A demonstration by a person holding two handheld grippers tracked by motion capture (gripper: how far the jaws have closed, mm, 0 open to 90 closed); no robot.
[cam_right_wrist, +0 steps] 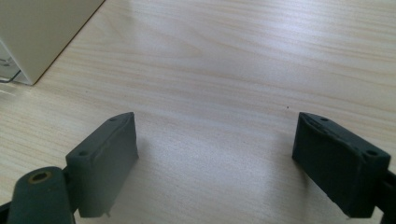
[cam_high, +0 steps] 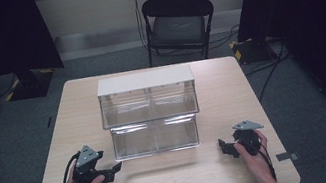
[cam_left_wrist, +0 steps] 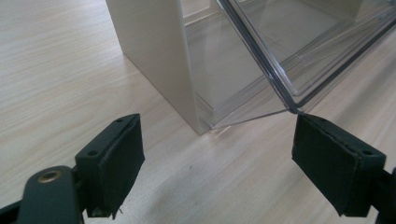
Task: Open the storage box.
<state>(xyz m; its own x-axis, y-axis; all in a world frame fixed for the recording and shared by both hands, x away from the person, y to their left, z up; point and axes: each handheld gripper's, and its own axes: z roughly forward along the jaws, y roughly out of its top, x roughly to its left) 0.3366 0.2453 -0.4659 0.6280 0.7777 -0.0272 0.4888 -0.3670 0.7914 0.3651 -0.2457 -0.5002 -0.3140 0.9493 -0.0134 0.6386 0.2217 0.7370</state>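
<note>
While both my grippers rest wide and empty, left gripper (cam_high: 114,171) faces the clear bin (cam_left_wrist: 289,56) just ahead; right gripper (cam_high: 227,148) sits beside it. Approach step. Next: close in on its rim.

We see a light wood-grain rectangular table (cam_high: 225,167). On it, approx. centre: clear plastic drawer unit w/ beige frame (cam_high: 144,80). Lower drawer pulled out.

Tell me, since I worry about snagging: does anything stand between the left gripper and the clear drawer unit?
Nothing visible does. Bare table lies between the open left gripper and the clear drawer unit, whose tilted-out lower drawer is nearest.
</note>
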